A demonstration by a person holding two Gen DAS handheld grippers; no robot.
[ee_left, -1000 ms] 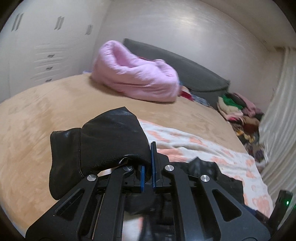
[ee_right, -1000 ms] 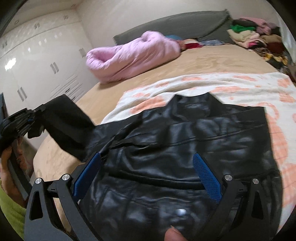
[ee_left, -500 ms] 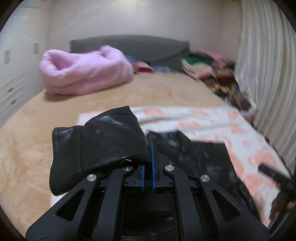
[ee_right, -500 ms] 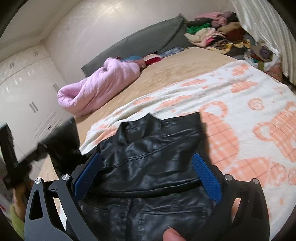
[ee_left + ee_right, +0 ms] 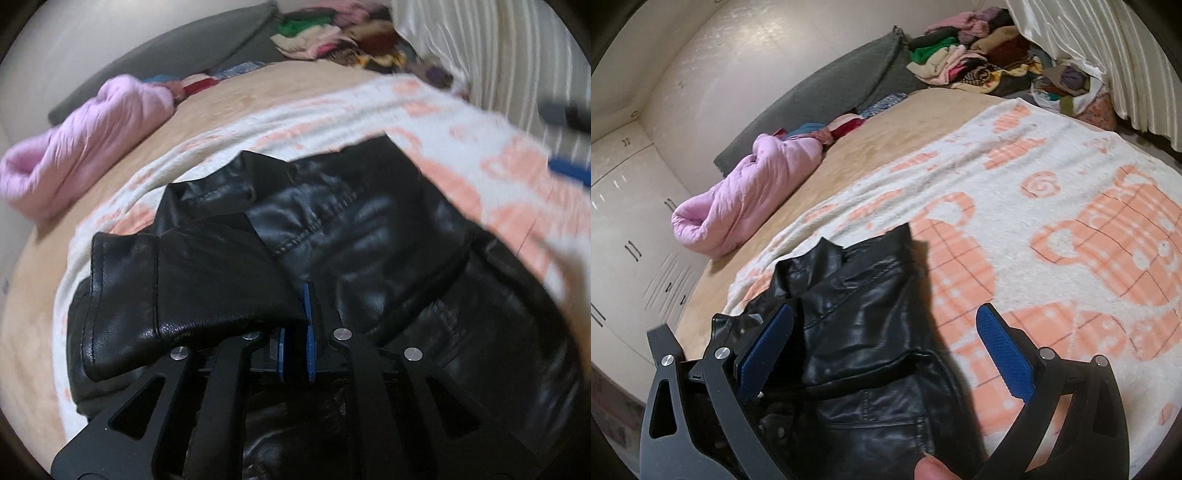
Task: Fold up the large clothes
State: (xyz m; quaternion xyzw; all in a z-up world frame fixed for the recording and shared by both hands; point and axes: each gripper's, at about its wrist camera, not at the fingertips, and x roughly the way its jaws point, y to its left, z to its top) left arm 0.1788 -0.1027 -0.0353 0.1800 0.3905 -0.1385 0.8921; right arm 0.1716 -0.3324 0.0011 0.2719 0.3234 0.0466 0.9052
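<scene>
Blue-padded fingers (image 5: pixel 307 314) of the left gripper (image 5: pixel 295 332) are clamped tight on the black leather sleeve cuff (image 5: pixel 155 299), holding it over the body of the black leather jacket (image 5: pixel 388 258), which lies on the white towel blanket with peach teapot prints (image 5: pixel 1052 229). Right gripper (image 5: pixel 886 350), jaws spread wide and gripping nothing, hovers above the jacket's edge. Pink rolled quilt (image 5: pixel 750 199) sits well apart on the tan bedspread (image 5: pixel 886 147).

sleeve (image 5: pixel 192 291) carried over jacket (image 5: pixel 388 236) (left gripper (image 5: pixel 295 347))
</scene>
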